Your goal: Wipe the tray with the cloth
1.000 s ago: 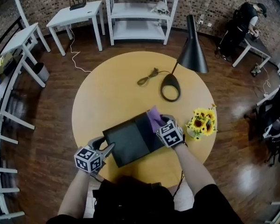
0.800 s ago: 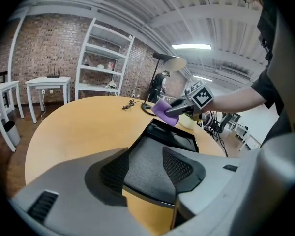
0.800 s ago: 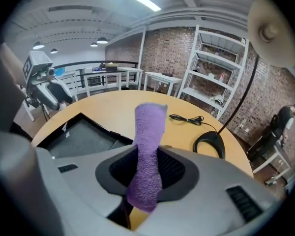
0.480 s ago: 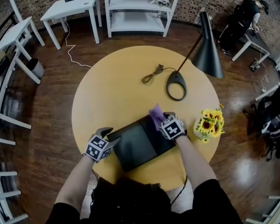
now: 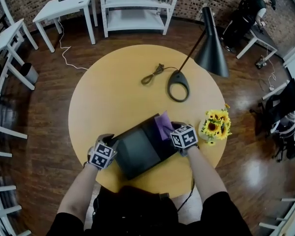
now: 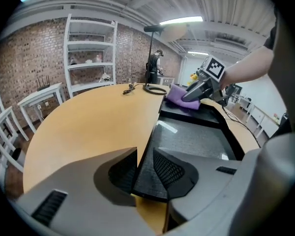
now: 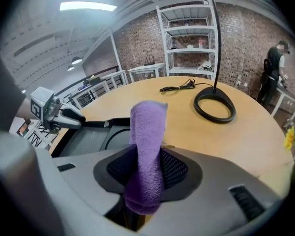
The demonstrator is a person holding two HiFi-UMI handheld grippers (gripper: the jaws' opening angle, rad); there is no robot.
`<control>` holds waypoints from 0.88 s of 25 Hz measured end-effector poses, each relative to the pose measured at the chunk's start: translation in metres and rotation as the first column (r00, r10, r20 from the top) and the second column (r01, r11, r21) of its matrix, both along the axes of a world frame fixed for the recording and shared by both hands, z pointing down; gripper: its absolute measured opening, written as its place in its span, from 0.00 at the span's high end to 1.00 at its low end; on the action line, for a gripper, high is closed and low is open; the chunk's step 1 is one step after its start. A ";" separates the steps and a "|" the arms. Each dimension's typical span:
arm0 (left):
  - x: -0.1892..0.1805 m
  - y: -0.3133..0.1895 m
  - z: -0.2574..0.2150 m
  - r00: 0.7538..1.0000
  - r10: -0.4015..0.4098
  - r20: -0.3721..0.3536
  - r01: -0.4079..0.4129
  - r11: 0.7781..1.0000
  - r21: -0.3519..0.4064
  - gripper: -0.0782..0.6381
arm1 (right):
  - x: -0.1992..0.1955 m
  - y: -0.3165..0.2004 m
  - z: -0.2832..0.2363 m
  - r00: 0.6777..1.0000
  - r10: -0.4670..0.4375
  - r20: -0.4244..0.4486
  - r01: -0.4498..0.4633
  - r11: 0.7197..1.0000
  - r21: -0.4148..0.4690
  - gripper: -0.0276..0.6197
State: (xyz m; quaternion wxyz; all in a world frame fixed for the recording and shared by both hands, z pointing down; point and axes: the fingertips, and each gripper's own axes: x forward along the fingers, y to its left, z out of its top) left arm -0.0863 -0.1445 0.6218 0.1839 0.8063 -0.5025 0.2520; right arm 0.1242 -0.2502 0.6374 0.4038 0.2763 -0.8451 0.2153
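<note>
Left gripper (image 6: 145, 165) jaws just closing, clamping tray (image 5: 137, 151) rim. Right gripper (image 5: 173, 130) jaws just easing wider, cloth (image 7: 147, 141) pinched between them over tray corner. Wiping not begun, by the look.

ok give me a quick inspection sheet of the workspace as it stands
surface: round wooden table, nothing amiss seen
job's things: dark tray at the near edge; purple cloth at its far right corner
clutter: black lamp; sunflowers on the right
grippers: left hand-held gripper has just closed onto the tray's near left rim; right hand-held gripper pinches the cloth, jaws just opening somewhat
cables: lamp cord coiled on the table; white cable on the floor
surroundings: white shelving, white side tables, a person at a desk
</note>
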 end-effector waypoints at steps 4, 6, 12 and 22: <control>-0.001 -0.001 0.008 0.995 -0.004 0.102 0.007 1.000 -0.027 0.80 | 0.022 0.023 0.001 1.000 -0.006 -0.005 0.006 1.000 -0.013 0.74; -0.003 -0.001 0.011 0.995 -0.013 0.097 0.017 0.999 -0.043 0.81 | 0.033 0.034 0.002 1.000 0.010 -0.010 -0.010 1.000 -0.021 0.74; -0.008 -0.002 0.012 0.997 -0.010 0.070 0.016 0.997 -0.081 0.82 | 0.059 0.059 0.000 0.999 0.026 -0.038 -0.026 1.000 0.005 0.74; -0.004 -0.004 0.008 0.998 -0.003 0.061 0.008 0.996 -0.089 0.82 | 0.074 0.068 -0.001 0.966 0.259 -0.025 -0.258 0.966 0.015 0.74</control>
